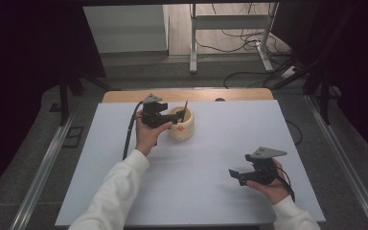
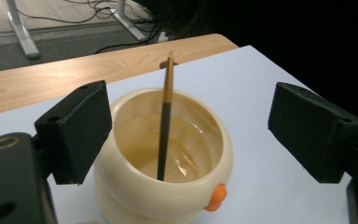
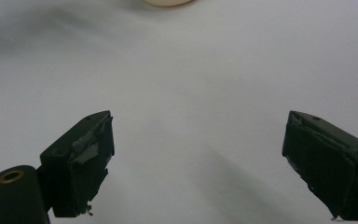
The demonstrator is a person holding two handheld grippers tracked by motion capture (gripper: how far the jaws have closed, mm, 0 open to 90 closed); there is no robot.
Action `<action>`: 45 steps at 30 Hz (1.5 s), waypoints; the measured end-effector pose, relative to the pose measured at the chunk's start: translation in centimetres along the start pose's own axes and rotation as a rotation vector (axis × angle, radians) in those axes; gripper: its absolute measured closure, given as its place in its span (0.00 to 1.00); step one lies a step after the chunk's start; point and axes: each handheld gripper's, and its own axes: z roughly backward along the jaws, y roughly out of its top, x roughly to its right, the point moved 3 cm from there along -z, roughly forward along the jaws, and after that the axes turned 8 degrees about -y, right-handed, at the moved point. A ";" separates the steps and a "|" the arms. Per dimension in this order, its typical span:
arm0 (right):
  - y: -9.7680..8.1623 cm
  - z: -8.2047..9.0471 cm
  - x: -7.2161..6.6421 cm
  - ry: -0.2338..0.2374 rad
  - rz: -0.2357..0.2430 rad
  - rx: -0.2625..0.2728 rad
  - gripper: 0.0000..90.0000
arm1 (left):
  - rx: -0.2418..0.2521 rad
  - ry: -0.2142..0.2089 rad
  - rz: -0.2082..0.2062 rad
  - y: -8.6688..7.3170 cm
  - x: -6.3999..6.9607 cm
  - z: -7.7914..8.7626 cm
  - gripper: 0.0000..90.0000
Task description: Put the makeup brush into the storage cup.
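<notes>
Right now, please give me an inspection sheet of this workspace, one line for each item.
Surface: white sheet over a wooden table.
Job's things: cream pot, upright, with a dark stick leaning inside.
Clutter: nothing seen.
Grippers: left tongs open, jaws either side of the pot; right tongs open, empty, above bare sheet.
Cables: left tongs' cable trails on the sheet; loose cables on the floor.
Surroundings: metal desk legs, dark curtains.

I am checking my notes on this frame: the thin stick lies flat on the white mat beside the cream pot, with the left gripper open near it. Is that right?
Not quite. The stick stands inside the cream pot, leaning on its far rim, as the left gripper view shows. The left gripper is indeed open near it.
</notes>
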 end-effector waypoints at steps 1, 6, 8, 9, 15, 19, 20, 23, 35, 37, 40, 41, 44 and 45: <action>0.0 0.0 0.0 0.000 0.001 -0.001 0.10 | 0.001 -0.008 0.000 0.0 0.1 0.0 0.16; 0.0 0.0 0.0 0.001 0.001 0.000 0.10 | 0.000 -0.033 -0.010 -0.1 0.6 0.1 0.16; 0.0 0.0 0.0 0.001 -0.001 0.001 0.10 | -0.004 -0.031 -0.018 -0.2 0.7 0.2 0.16; 0.0 0.0 0.0 0.001 -0.001 0.000 0.10 | -0.004 -0.030 -0.020 -0.3 0.8 0.3 0.16; 0.0 0.0 0.1 0.002 -0.002 0.001 0.10 | -0.010 -0.030 -0.020 -0.8 1.0 1.1 0.17; 0.0 0.0 0.1 0.003 -0.007 0.003 0.10 | -0.015 -0.027 -0.022 -1.1 1.1 1.8 0.18; 0.0 -0.1 0.2 0.002 -0.007 0.003 0.10 | -0.013 -0.033 -0.013 -1.2 1.1 2.0 0.18; 0.0 -0.1 0.3 0.001 -0.009 0.004 0.10 | -0.009 -0.042 -0.011 -1.5 1.2 2.6 0.18; -0.1 0.2 0.4 -0.005 -0.012 0.014 0.10 | -0.037 -0.016 -0.057 -2.9 1.5 4.7 0.19; -0.3 0.3 0.4 -0.007 -0.012 0.005 0.10 | -0.043 -0.006 -0.074 -3.4 1.7 5.1 0.20; -0.4 0.6 0.4 -0.016 -0.010 0.011 0.10 | -0.062 -0.002 -0.092 -4.3 2.0 5.9 0.20; -0.4 0.7 0.4 -0.018 -0.012 0.013 0.10 | -0.061 0.002 -0.094 -4.6 2.1 6.1 0.20; -0.5 0.9 0.4 -0.022 -0.013 0.013 0.10 | -0.078 -0.009 -0.088 -5.5 2.4 6.6 0.20; -0.5 0.9 0.4 -0.024 -0.014 0.014 0.10 | -0.075 -0.011 -0.085 -5.8 2.4 6.8 0.20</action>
